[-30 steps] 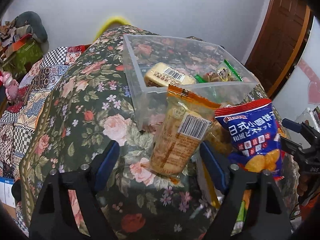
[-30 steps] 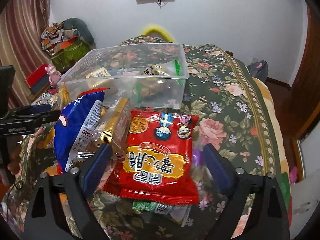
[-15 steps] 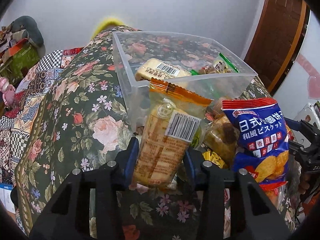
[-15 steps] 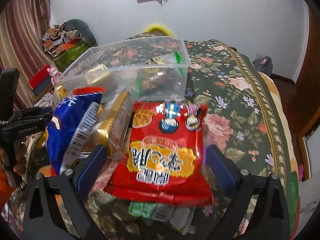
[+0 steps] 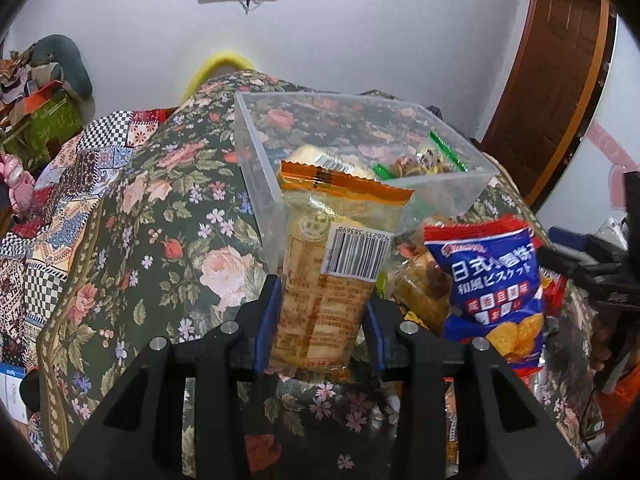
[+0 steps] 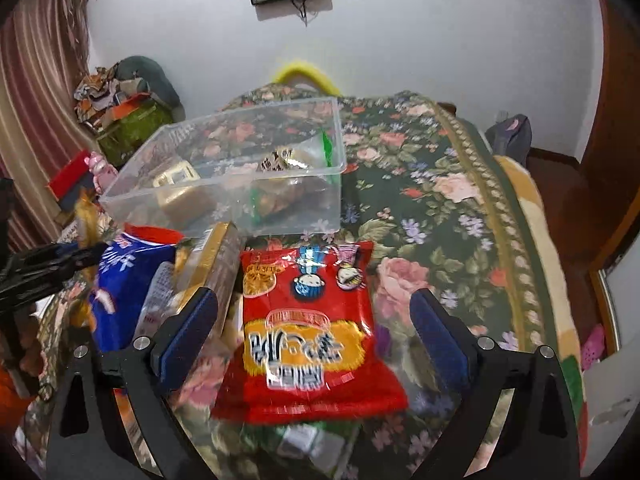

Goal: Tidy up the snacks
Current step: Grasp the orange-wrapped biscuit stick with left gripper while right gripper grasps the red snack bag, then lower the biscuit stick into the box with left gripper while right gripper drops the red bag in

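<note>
My left gripper [image 5: 320, 320] is shut on an orange-topped biscuit pack [image 5: 332, 264] with a barcode, held upright just in front of the clear plastic bin [image 5: 256, 160]. The bin holds several snacks, also seen in the right wrist view [image 6: 280, 208]. My right gripper [image 6: 312, 328] is open, its fingers either side of a red snack bag [image 6: 308, 332] lying on the pile. A blue biscuit bag [image 5: 496, 288] stands to the right of the held pack, and it shows in the right wrist view [image 6: 124, 280] too.
A gold-wrapped pack [image 6: 216, 260] lies between the blue and red bags. More packets lie under the red bag. The floral cloth [image 5: 152, 240] covers the table, whose right edge [image 6: 532, 280] drops off. Cluttered boxes [image 6: 120, 120] stand at far left.
My left gripper closed on the orange-topped pack and lifted it toward the bin. My right gripper moved down around the red bag and stayed open.
</note>
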The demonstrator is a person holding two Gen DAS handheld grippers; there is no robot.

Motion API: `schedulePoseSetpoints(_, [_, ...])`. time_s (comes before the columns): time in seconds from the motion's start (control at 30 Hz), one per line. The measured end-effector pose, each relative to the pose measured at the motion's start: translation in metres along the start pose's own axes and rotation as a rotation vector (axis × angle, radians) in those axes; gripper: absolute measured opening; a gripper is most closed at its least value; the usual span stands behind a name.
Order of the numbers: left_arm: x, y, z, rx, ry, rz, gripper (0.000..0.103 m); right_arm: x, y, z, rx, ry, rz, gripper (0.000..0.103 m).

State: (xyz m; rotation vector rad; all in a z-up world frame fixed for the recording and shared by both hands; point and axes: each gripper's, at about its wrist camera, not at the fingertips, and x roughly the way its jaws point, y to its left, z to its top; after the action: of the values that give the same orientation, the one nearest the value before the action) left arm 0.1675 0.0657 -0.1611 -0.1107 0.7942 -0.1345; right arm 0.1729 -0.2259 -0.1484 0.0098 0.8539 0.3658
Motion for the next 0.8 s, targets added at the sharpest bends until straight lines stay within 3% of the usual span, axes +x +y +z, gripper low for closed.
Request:
schedulePoseSetpoints(0.07, [-0.003,0.0,0.002,0.002,-0.009,0.0,0.039,0.013,0.002,-0.002,-0.004,0.027,-0.013,0.093])
schedulePoseSetpoints(0.13, [-0.006,0.001,0.004,0.002,-0.02,0.002,0.039,0.02,0.0,-0.005,0.015,0.048,-0.006,0.084])
schedulePoseSetpoints(0.17, [-0.008,0.002,0.005,0.0,-0.024,0.002,0.039,0.024,-0.004,-0.006,0.036,0.068,0.021,0.074])
schedulePoseSetpoints(0.27, [-0.009,0.005,0.006,-0.009,-0.028,0.006,0.039,0.024,-0.01,-0.01,0.061,0.056,0.018,0.065])
schedulePoseSetpoints(0.47, [-0.012,0.006,0.012,-0.021,-0.029,0.013,0.039,0.006,-0.011,-0.005,0.067,0.015,0.024,0.064])
schedulePoseSetpoints(0.8, [-0.035,-0.003,0.047,-0.022,-0.098,-0.009,0.038,-0.036,0.0,0.043,0.02,-0.136,0.033,0.064])
